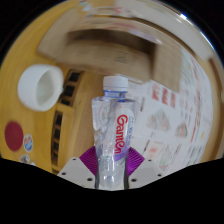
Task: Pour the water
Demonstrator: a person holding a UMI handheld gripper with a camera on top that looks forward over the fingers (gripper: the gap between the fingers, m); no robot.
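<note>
gripper (112,168): level, pinching upright water bottle (113,130) | white cup (40,87): beyond, on table (25,50)

Bottle upright between the 2 fingers, cup off to the left.

The water bottle (112,135) stands between the 2 fingers of the hand-held gripper (111,166), its cap end farthest from them, with a pad (92,158) close at each side of its lower part. To the left and farther out, a cup (39,87) sits on the counter (25,55). Nearer and further left lies a round lid (13,135). Printed sheets (165,110) lie right of the bottle. A box-like object (105,50) sits beyond the bottle.
</note>
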